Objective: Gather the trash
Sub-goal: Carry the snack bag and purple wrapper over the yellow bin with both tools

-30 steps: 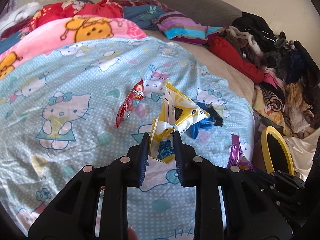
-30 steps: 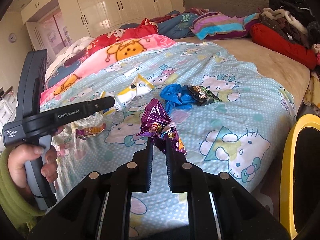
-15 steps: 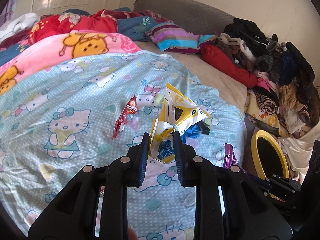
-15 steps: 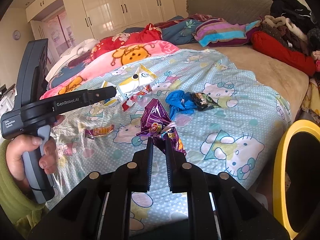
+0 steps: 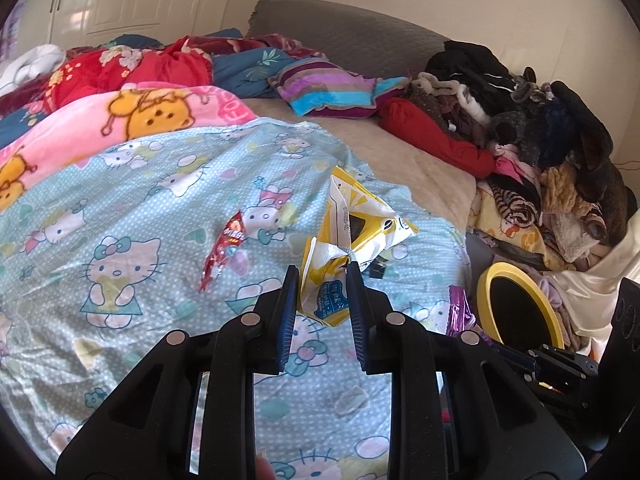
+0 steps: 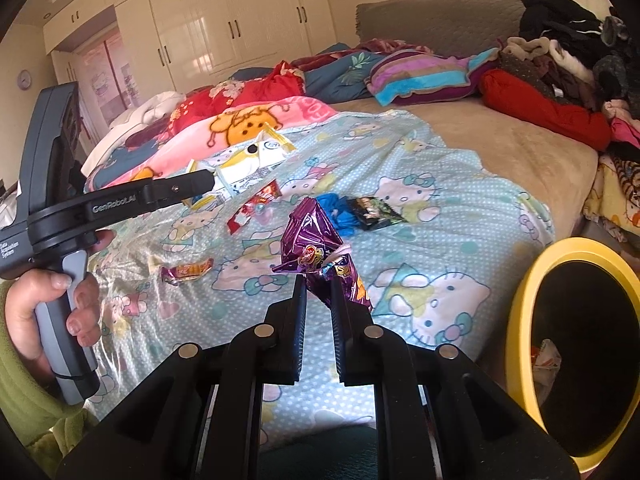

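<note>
My left gripper (image 5: 322,276) is shut on a crumpled yellow and white wrapper (image 5: 352,236) and holds it above the Hello Kitty blanket (image 5: 132,208). My right gripper (image 6: 318,284) is shut on a purple foil wrapper (image 6: 312,244), held up beside a yellow-rimmed bin (image 6: 520,308); the bin also shows in the left wrist view (image 5: 486,286). On the blanket lie a red wrapper (image 6: 254,208), a small red and gold wrapper (image 6: 186,270), a blue wrapper (image 6: 336,208) and a dark wrapper (image 6: 374,208). The red wrapper also shows in the left wrist view (image 5: 226,246).
A heap of clothes (image 5: 540,128) is piled at the right of the bed. Pillows and folded blankets (image 5: 328,92) lie at the head. White wardrobes (image 6: 224,28) stand behind. The bin holds some trash (image 6: 546,360).
Both grippers have lifted and pulled back from the bed with their wrappers still held. The left gripper's yellow wrapper now sits higher over the blanket; the bin looms larger on the right.
</note>
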The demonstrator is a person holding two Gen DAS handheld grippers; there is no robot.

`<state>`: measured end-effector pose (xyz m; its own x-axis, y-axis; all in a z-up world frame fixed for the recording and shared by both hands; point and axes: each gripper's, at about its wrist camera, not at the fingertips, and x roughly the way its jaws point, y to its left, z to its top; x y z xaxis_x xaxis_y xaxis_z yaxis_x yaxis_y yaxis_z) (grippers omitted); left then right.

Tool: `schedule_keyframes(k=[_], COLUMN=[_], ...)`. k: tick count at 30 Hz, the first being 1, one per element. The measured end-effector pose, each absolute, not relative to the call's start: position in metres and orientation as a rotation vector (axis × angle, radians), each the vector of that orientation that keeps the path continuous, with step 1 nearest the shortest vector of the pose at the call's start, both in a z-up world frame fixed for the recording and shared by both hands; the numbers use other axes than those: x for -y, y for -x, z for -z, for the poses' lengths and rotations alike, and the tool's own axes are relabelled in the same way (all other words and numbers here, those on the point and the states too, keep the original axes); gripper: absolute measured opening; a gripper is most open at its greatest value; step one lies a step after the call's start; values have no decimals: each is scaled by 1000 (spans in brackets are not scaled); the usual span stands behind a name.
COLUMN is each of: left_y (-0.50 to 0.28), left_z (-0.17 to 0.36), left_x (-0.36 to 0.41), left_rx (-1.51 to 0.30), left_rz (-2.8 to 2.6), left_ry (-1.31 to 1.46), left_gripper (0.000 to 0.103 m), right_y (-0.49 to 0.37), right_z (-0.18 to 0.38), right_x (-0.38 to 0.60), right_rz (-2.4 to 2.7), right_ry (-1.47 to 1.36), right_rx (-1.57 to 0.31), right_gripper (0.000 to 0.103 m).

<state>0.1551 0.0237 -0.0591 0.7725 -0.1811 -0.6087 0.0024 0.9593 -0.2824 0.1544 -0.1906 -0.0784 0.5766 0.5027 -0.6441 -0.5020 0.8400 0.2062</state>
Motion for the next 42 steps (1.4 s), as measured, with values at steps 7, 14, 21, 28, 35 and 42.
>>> schedule_keyframes(k=[7, 14, 21, 28, 35, 42], left_y=[-153, -150, -150, -150, -150, -149], left_z=[54, 48, 46, 45, 45, 46], left_x=[-11, 3, 19, 39, 62, 84], left_rx=[-672, -662, -661, -664, -669, -672], left_rz=[123, 150, 179, 215, 254, 293], left_ry=[263, 245, 231, 211, 190, 167], left_gripper=[18, 18, 18, 18, 18, 18], right_y=[-154, -154, -157, -160, -159, -158], right_z=[72, 67, 65, 66, 67, 68], right_x=[209, 229, 257, 286, 313, 340], right_rz=[-549, -510, -454, -396, -345, -288], right_ry=[-27, -54, -93, -134, -167, -196], right_rx=[-736, -723, -713, -706, -698, -692], right_gripper=[12, 12, 12, 12, 12, 12])
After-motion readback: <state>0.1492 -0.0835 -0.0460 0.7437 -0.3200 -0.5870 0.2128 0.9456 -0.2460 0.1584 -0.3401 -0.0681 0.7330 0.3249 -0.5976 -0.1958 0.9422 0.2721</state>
